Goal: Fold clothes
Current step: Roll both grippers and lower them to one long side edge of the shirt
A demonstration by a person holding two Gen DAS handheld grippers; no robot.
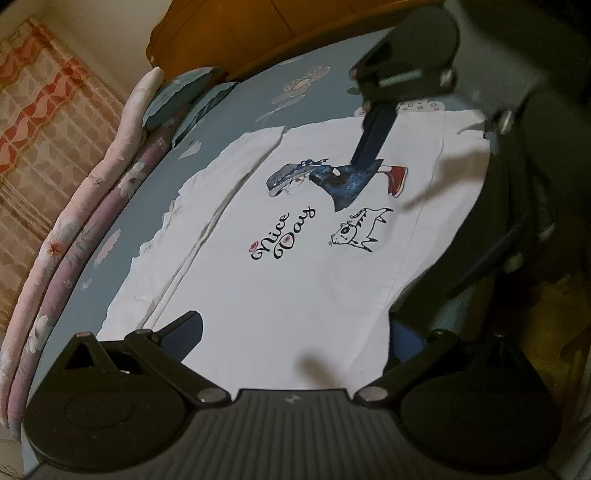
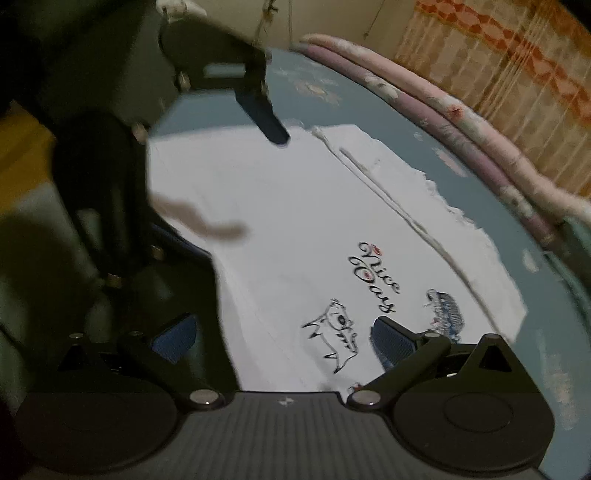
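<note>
A white T-shirt with "Nice Day" lettering and a cartoon print lies flat on the blue bedsheet. A long fold line runs along the shirt's far side. My left gripper is open and straddles the shirt's near edge. One of its fingers rests over the cloth and the other sits past the edge. My right gripper is also open, straddling the same edge further along the shirt. Its far finger shows over the print in the left wrist view.
A rolled floral quilt lines the bed's far side, with an orange patterned curtain behind it. Pillows and a wooden headboard stand at one end. Yellowish floor shows beside the bed.
</note>
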